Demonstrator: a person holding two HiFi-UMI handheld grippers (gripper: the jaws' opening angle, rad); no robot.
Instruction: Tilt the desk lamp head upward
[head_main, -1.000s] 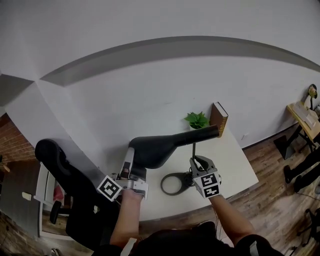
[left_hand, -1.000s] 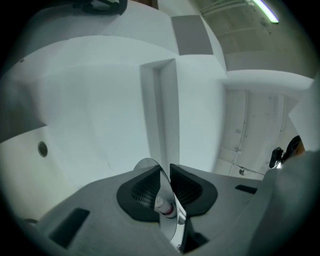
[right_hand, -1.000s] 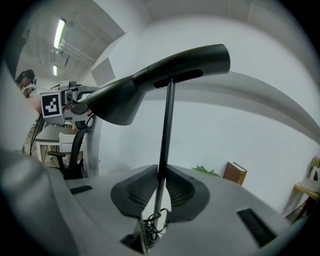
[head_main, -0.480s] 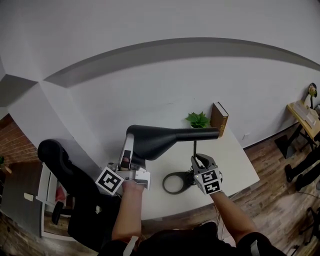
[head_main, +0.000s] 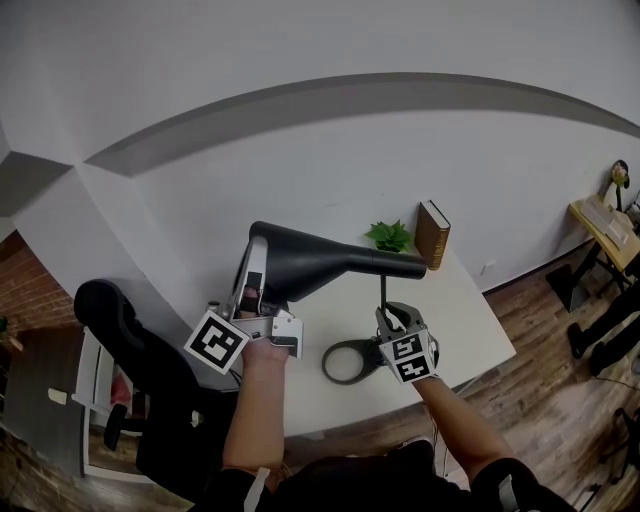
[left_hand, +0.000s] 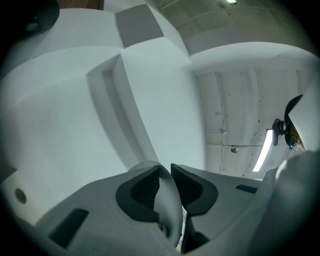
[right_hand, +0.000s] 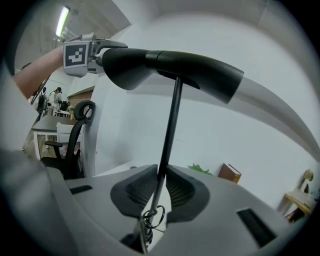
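White counter set against a plain white wall, seen from above. Nearest the person, the right gripper is clenched on the desk lamp's thin upright pole, just above the ring base. The left gripper grips the wide end of the black lamp head.

The head's long axis runs left to right. Its wide end sits higher at the left and its narrow end passes beyond the pole top. Further upward tilting would therefore appear to fall to the left gripper, with the right one steadying the pole.

The right gripper view shows the jaws pinching the pole and the head's underside. The left gripper view shows only a pale rim between its closed jaws. Beyond the lamp stand a potted plant and an upright book.
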